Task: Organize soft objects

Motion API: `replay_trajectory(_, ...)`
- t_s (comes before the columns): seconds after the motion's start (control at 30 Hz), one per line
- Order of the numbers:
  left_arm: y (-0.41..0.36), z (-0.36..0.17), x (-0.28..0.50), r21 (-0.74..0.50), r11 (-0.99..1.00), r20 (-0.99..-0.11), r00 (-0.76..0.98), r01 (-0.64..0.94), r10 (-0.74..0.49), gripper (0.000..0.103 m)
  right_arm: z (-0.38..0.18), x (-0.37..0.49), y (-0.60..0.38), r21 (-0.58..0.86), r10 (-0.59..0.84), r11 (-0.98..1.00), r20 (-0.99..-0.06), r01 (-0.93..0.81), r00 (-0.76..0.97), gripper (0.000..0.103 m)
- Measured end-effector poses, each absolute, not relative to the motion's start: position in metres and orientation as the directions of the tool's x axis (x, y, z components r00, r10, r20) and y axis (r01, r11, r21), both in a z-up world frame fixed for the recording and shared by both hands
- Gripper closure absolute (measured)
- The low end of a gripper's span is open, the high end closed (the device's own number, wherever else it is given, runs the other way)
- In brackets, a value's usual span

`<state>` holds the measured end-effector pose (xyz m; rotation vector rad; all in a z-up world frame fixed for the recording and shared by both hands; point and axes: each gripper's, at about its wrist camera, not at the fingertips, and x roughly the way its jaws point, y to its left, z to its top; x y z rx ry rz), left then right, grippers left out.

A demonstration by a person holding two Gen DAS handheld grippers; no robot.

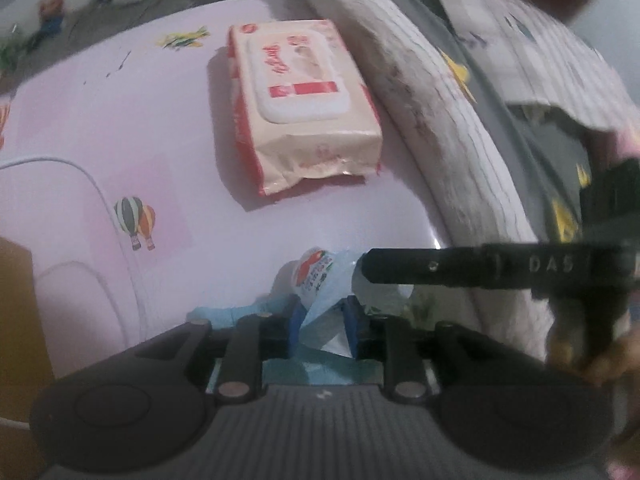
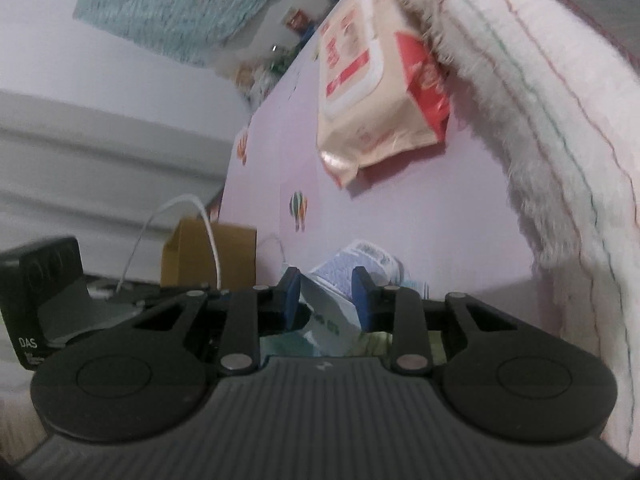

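A small pale-blue tissue packet (image 1: 320,280) with red-and-white printing sits crumpled at the near edge of the pink sheet. A cream-and-red wet-wipe pack (image 1: 298,104) lies flat beyond it, lid up, beside a rolled white towel (image 1: 436,120).

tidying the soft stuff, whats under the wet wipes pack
The wet wipes pack lies flat on the pink balloon-print tabletop, its far side against the rolled white towel. Anything beneath the pack is covered and cannot be seen.
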<state>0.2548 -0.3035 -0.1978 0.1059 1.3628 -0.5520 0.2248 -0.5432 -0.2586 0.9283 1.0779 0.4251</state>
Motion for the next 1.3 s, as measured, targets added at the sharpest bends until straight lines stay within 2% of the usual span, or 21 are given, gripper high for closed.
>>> replay_trajectory(0.27, -0.295, -0.209, 0.262, -0.33, 0.881, -0.932, 0.027, 0.34, -0.36, 0.061, -0.272, 0.227, -0.548, 0.816, 0.684, 0.543, -0.566, 0.198, 0.46, 0.074)
replay_trajectory(0.47, -0.289, -0.205, 0.269, -0.355, 0.89, -0.924, 0.039, 0.284, -0.381, 0.063, -0.276, 0.224, -0.547, 0.825, 0.68, 0.52, -0.557, 0.221, 0.477, 0.074)
replay_trajectory(0.6, -0.284, -0.198, 0.276, -0.367, 0.888, -0.915, 0.064, 0.275, -0.398, 0.058, -0.278, 0.229, -0.552, 0.838, 0.668, 0.483, -0.54, 0.253, 0.512, 0.073)
replay_trajectory(0.8, -0.285, -0.202, 0.285, -0.369, 0.884, -0.914, 0.061, 0.287, -0.401, 0.059, -0.283, 0.238, -0.548, 0.84, 0.671, 0.464, -0.541, 0.282, 0.507, 0.072)
replay_trajectory(1.0, -0.275, -0.201, 0.302, -0.391, 0.892, -0.9, 0.11, 0.227, -0.422, 0.06, -0.291, 0.26, -0.532, 0.88, 0.701, 0.38, -0.475, 0.285, 0.532, 0.072)
replay_trajectory(1.17, -0.255, -0.192, 0.304, -0.376, 0.909, -0.908, 0.126, 0.18, -0.4, 0.057, -0.287, 0.277, -0.52, 0.903, 0.704, 0.342, -0.43, 0.26, 0.565, 0.072)
replay_trajectory(1.23, -0.253, -0.19, 0.297, -0.338, 0.917, -0.926, 0.096, 0.214, -0.364, 0.054, -0.275, 0.271, -0.525, 0.895, 0.689, 0.374, -0.444, 0.244, 0.573, 0.072)
replay_trajectory(1.3, -0.254, -0.19, 0.285, -0.279, 0.922, -0.951, 0.055, 0.268, -0.304, 0.05, -0.265, 0.262, -0.532, 0.861, 0.665, 0.444, -0.502, 0.248, 0.553, 0.071)
